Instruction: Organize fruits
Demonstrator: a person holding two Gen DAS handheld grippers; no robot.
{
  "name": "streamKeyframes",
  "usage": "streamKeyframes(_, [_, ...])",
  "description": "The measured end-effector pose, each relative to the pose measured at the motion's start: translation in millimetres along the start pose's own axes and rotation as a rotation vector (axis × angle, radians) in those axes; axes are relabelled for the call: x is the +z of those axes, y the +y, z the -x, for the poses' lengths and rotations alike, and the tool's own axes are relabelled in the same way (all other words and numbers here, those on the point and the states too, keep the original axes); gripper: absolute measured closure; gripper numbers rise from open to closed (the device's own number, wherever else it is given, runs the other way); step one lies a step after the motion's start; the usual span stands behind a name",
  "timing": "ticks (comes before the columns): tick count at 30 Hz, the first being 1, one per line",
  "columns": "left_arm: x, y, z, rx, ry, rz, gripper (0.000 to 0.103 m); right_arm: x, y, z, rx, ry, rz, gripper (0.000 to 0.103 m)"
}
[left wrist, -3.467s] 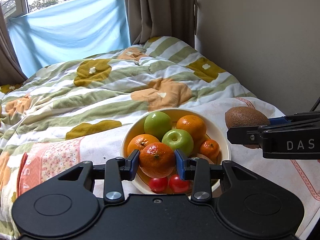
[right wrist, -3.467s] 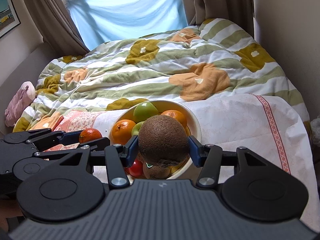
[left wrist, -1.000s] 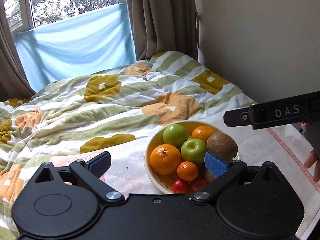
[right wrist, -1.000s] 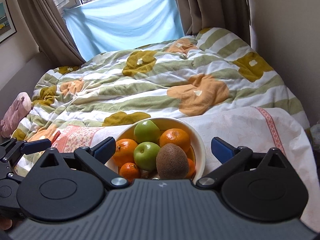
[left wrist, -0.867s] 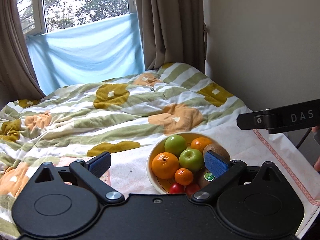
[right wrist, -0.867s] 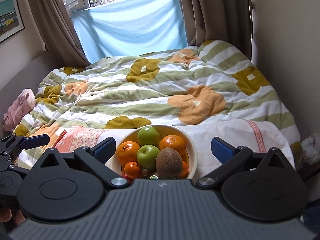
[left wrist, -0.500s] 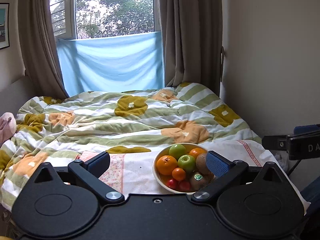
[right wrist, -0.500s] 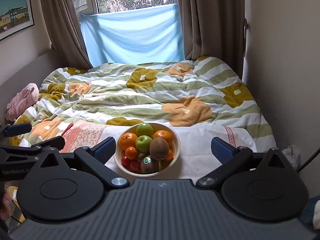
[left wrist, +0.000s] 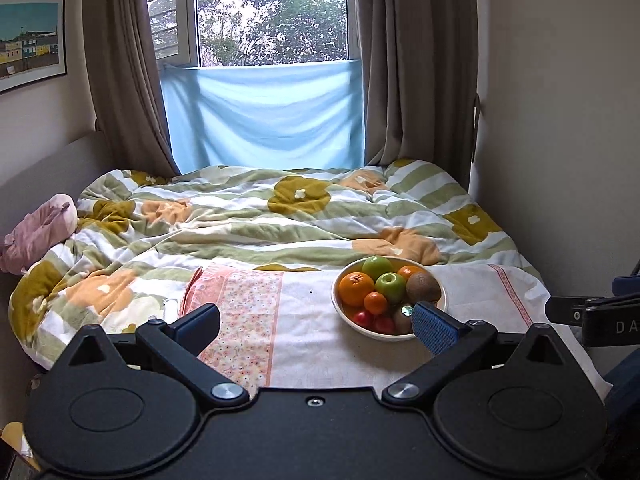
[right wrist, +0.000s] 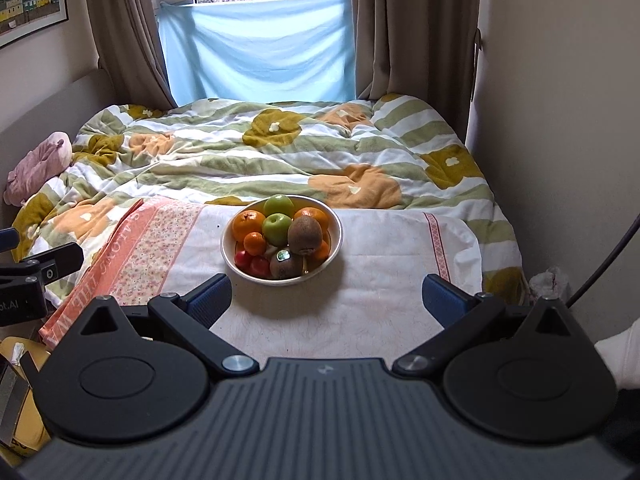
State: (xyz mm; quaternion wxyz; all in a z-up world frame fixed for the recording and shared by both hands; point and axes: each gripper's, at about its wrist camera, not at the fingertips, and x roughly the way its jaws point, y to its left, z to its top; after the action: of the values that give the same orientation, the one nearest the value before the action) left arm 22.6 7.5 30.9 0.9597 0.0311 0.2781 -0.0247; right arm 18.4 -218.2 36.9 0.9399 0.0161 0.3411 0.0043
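A cream bowl (left wrist: pixel 442 294) (right wrist: pixel 335 240) full of fruit sits on a white cloth at the foot of the bed. It holds oranges (right wrist: pixel 245 220), green apples (right wrist: pixel 276 227), two brown kiwis (right wrist: pixel 304 234), a small tangerine (right wrist: pixel 254 243) and red tomatoes (right wrist: pixel 260 267). My left gripper (left wrist: pixel 316 322) is open and empty, well back from the bowl, which lies near its right finger. In the right wrist view my right gripper (right wrist: pixel 326 296) is open and empty too, with the bowl ahead of it, slightly left of centre.
A white cloth (right wrist: pixel 372 280) with a pink floral band (left wrist: pixel 248 320) covers the bed's foot. Behind it lies a rumpled green, orange and white duvet (right wrist: pixel 280 152). A pink soft toy (right wrist: pixel 38 166) rests at the left, a wall stands close on the right, curtains and a window behind.
Both grippers let go of their fruit, an orange and a kiwi, into the bowl, opened wide, and have pulled back and up from the bed, so the bowl looks smaller now.
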Motion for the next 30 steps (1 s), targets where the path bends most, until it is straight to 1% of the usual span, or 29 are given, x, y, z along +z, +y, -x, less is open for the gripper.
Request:
streamKeyframes(12, [-2.5, 3.9, 10.9, -0.007, -0.007, -0.003, 0.000, -7.4, 6.6, 11.9, -0.001, -0.003, -0.009, 0.000])
streamKeyframes(30, [-3.4, 6.6, 12.6, -0.028, 0.001, -0.013, 0.000, -7.8, 8.2, 12.2, -0.006, 0.003, -0.017, 0.000])
